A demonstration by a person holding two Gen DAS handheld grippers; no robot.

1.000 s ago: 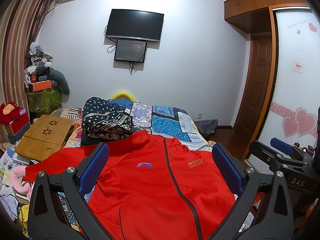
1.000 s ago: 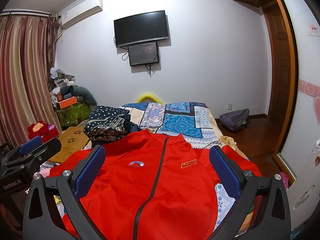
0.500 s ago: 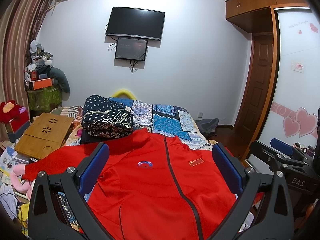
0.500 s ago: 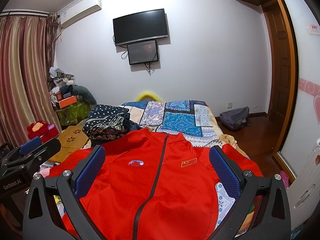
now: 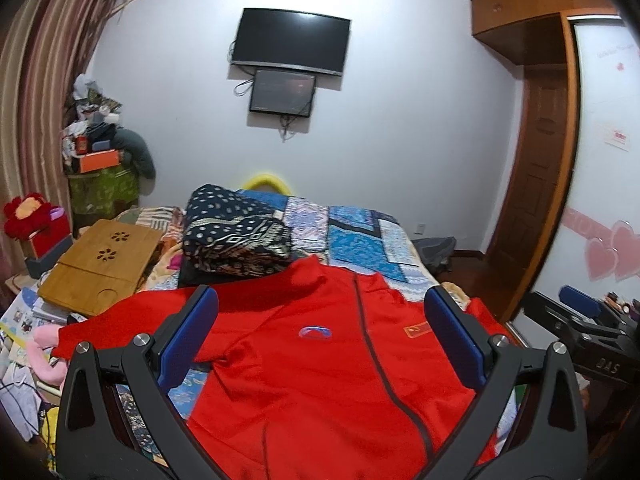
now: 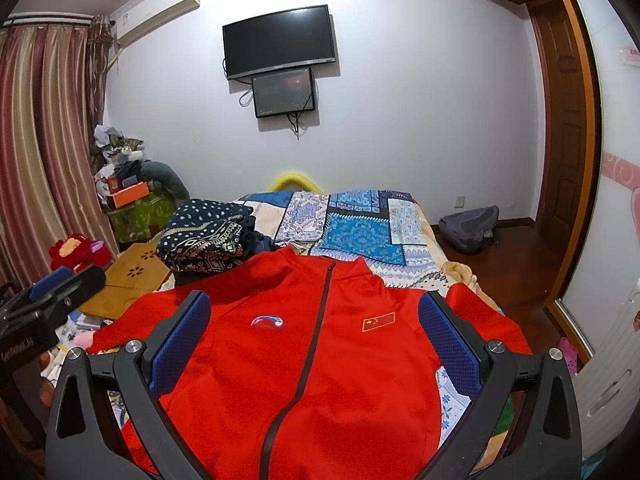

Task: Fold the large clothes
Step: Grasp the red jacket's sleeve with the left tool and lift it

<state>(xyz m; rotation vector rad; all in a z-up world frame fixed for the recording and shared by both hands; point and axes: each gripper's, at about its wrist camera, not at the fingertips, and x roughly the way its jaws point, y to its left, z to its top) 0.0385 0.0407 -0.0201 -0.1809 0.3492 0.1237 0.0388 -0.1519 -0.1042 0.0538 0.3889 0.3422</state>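
Observation:
A red zip-up jacket (image 5: 312, 364) lies flat and face up on the bed, collar away from me, sleeves spread to both sides; it also shows in the right wrist view (image 6: 320, 360). My left gripper (image 5: 320, 308) is open and empty, held above the jacket's chest. My right gripper (image 6: 316, 304) is open and empty, above the jacket too. The right gripper shows at the right edge of the left wrist view (image 5: 580, 320). The left gripper shows at the left edge of the right wrist view (image 6: 52, 296).
A folded dark patterned pile (image 5: 236, 236) sits on the bed behind the jacket's left shoulder. A patchwork blue bedspread (image 6: 360, 224) covers the far bed. A wooden lap table (image 5: 100, 264) and clutter lie left. A grey backpack (image 6: 472, 228) is on the floor right.
Both views tilted slightly downward and shifted a little; the jacket sits a bit higher in frame. Both grippers stay open and the jacket has not moved.

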